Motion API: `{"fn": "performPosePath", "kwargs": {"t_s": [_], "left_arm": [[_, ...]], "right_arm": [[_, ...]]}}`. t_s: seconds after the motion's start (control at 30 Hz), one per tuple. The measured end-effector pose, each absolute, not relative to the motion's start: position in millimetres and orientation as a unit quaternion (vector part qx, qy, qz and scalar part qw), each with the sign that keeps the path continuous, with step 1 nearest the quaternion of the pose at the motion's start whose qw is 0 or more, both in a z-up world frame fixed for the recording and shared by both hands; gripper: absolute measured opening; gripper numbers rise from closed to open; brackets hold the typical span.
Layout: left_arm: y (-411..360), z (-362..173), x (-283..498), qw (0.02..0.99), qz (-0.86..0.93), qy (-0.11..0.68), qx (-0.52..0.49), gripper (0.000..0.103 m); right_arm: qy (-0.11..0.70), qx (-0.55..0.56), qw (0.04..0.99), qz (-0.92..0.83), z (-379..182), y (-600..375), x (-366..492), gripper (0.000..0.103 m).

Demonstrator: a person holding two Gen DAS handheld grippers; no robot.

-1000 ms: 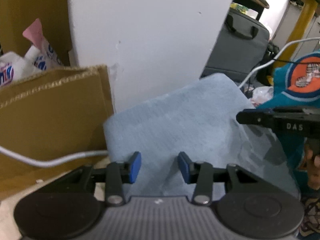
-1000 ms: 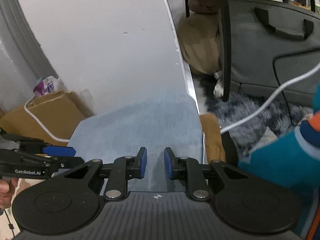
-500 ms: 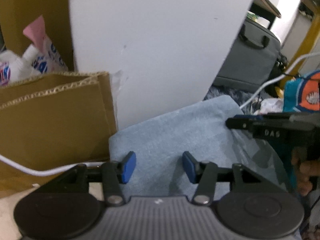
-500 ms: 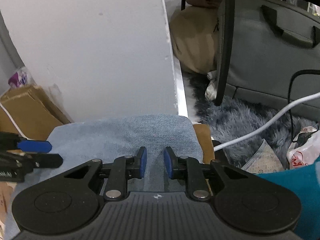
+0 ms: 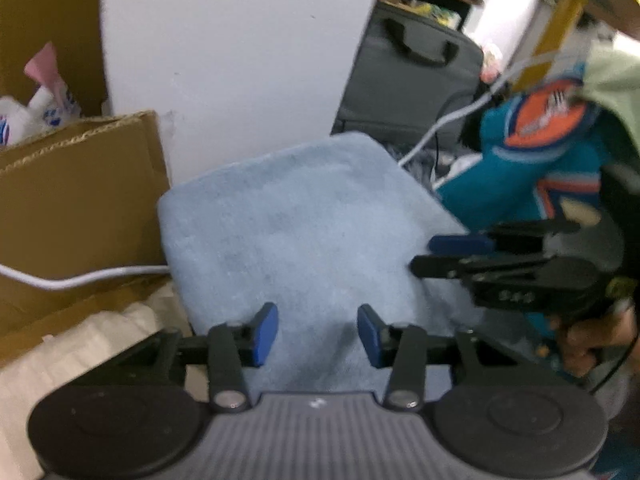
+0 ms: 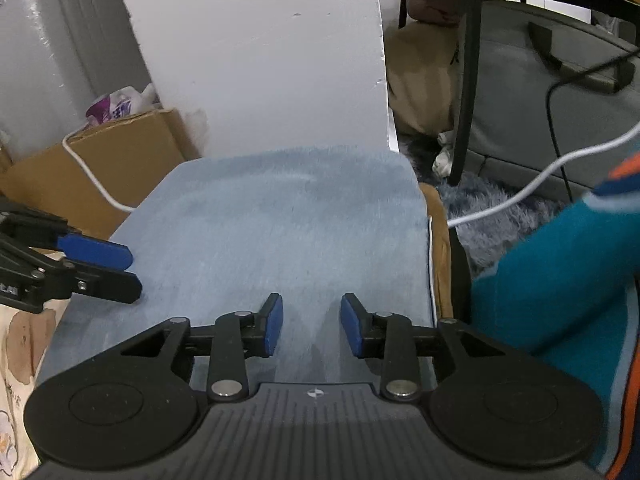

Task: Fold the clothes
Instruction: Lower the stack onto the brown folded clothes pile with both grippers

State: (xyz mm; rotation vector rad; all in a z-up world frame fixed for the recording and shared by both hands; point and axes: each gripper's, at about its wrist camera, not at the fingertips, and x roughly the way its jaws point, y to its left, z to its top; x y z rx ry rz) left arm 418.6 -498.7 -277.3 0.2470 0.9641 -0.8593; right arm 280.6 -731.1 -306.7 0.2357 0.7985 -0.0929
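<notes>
A folded light blue garment (image 5: pixel 304 224) lies flat in front of a white panel, also seen in the right wrist view (image 6: pixel 288 220). My left gripper (image 5: pixel 318 334) hovers over its near edge. Its jaws are closing, with only the flat cloth showing below the gap and nothing pinched. My right gripper (image 6: pixel 312 330) is over the near right part of the garment. Its jaws are opening, and nothing is pressed between the pads. Each gripper appears in the other's view at the cloth's side: the right gripper (image 5: pixel 436 258) and the left gripper (image 6: pixel 130 270).
A cardboard box (image 5: pixel 76 184) with a white cable (image 5: pixel 80 280) stands to the left. A teal and orange garment (image 5: pixel 532 160) lies on the right, with a grey bag (image 6: pixel 560 92) and a fluffy rug (image 6: pixel 500 208) behind. A cream patterned sheet (image 6: pixel 16 344) lies under the cloth's left side.
The right gripper's jaws have spread from nearly shut to clearly apart. Both grippers have shifted sideways over the blue garment, and the teal garment shows more in the left view.
</notes>
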Motion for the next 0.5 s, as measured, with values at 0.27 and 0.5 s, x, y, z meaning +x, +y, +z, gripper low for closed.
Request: {"fn": "performPosePath", "kwargs": {"t_s": [0.27, 0.5], "left_arm": [[-503, -295, 414, 0.8, -0.385, 0.435, 0.148, 0.047], [-505, -292, 412, 0.8, -0.382, 0.438, 0.149, 0.047]], "right_arm": [[0.365, 0.104, 0.924, -0.045, -311, -714, 225, 0.042], [0.336, 0.141, 0.929, -0.066, -316, -698, 168, 0.042]]}}
